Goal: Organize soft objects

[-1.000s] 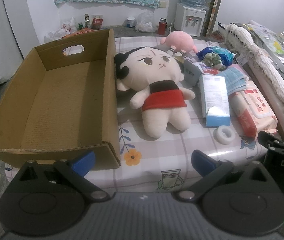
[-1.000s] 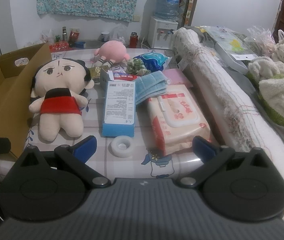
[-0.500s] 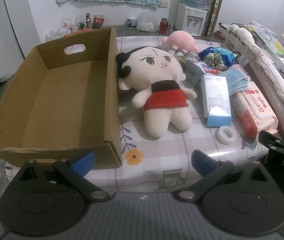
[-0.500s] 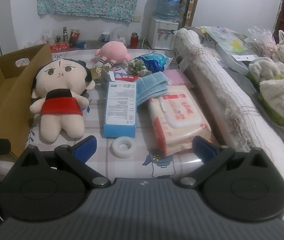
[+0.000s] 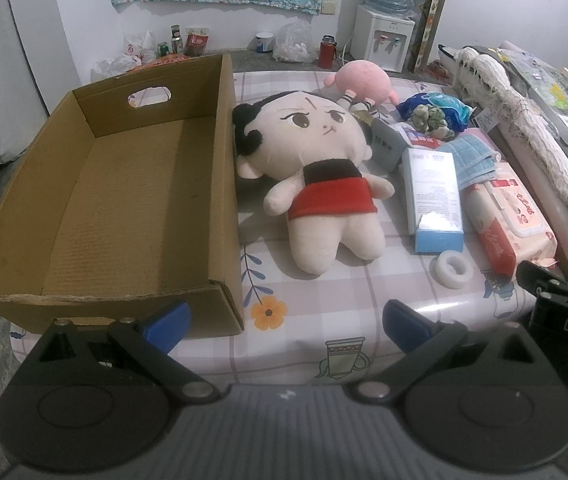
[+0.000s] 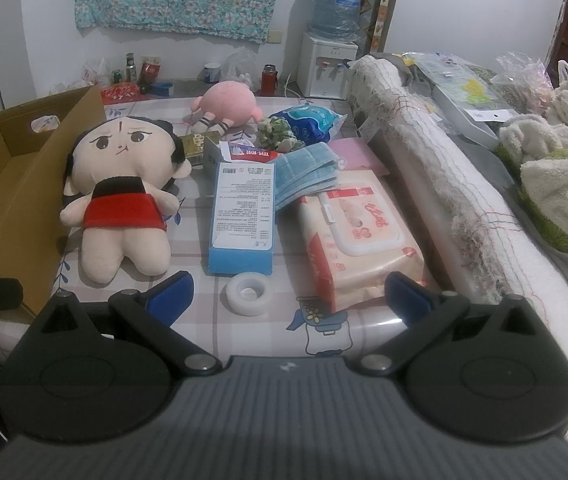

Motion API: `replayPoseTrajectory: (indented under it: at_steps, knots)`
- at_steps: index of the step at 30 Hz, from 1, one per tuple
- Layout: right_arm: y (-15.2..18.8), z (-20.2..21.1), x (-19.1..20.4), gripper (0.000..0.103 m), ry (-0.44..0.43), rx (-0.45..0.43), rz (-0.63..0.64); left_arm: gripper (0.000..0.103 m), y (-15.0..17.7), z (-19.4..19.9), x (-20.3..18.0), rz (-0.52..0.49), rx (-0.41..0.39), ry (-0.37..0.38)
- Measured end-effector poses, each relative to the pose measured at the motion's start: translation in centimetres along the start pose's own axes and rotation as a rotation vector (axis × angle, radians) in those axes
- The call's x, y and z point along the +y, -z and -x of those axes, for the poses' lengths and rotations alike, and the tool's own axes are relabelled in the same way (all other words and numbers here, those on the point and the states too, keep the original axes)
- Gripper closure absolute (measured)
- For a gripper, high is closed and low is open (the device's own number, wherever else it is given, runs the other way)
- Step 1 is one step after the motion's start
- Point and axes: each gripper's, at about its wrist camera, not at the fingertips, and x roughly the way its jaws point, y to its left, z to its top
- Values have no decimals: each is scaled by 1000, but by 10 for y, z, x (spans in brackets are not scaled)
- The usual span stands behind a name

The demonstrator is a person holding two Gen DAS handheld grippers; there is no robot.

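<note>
Left gripper [image 5: 286, 322]: jaws gaping wide, holding nothing.
Right gripper [image 6: 288, 292]: jaws likewise.
Doll [image 5: 316, 178]: lying beside cardboard box [image 5: 123, 200].

tape roll [image 6: 247, 293] | blue box [image 6: 242, 216] | wipes pack [image 6: 358, 236] | water dispenser [image 6: 328, 65]

Matt corrugated cardboard box [image 5: 123, 208] — fuzzy cloth doll [image 5: 316, 184] — glossy plastic tablecloth [image 5: 308, 320], wipes pack [image 6: 360, 236].
</note>
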Motion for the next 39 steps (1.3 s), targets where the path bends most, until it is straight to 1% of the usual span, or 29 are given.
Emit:
replayPoseTrajectory:
  at_steps: [36, 39]
  knots:
    - [-1, -2, 0, 1, 2, 0, -4, 0, 0, 0, 1, -1, 1, -1]
    - [0, -3, -6, 1, -11, -1, -18, 0, 0, -2, 2, -5, -1, -4]
